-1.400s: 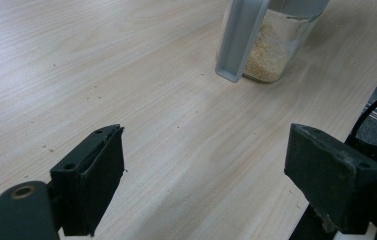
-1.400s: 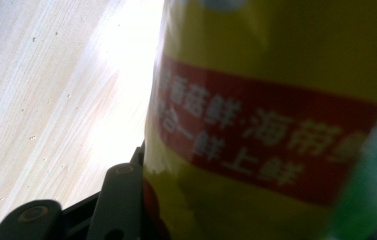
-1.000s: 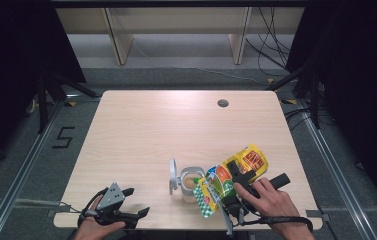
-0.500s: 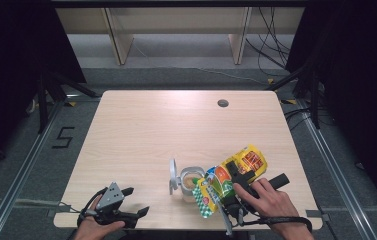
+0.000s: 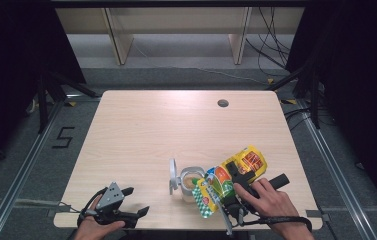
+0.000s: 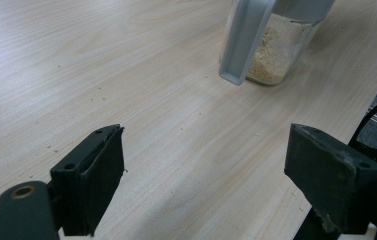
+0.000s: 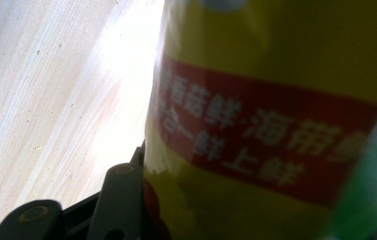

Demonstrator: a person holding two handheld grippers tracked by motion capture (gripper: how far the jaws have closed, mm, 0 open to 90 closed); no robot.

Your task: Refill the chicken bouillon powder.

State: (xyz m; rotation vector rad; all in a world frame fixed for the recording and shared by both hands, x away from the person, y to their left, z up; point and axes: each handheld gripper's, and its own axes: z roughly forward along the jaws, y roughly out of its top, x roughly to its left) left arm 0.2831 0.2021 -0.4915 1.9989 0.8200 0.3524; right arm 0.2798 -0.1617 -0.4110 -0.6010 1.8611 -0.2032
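A glass jar [image 5: 192, 181] of beige powder stands near the table's front edge, its grey lid [image 5: 173, 176] flipped open to the left. A yellow packet [image 5: 250, 161] with a red label and green and orange print lies tilted, its lower end right beside the jar's mouth. My right gripper [image 5: 233, 175] is shut on this packet; in the right gripper view the packet [image 7: 276, 100] presses against the one black finger [image 7: 121, 200] that shows. My left gripper [image 5: 136, 200] rests at the front left, open and with nothing between its jaws. Ahead of it I see the jar [image 6: 281, 60] and its hanging lid [image 6: 243, 40].
The wooden table [image 5: 166, 125] has a round cable hole [image 5: 222, 103] near its far right. Bare wood stretches across the far half and the left. The front edge lies just below both hands. Metal rails and dark floor flank the table.
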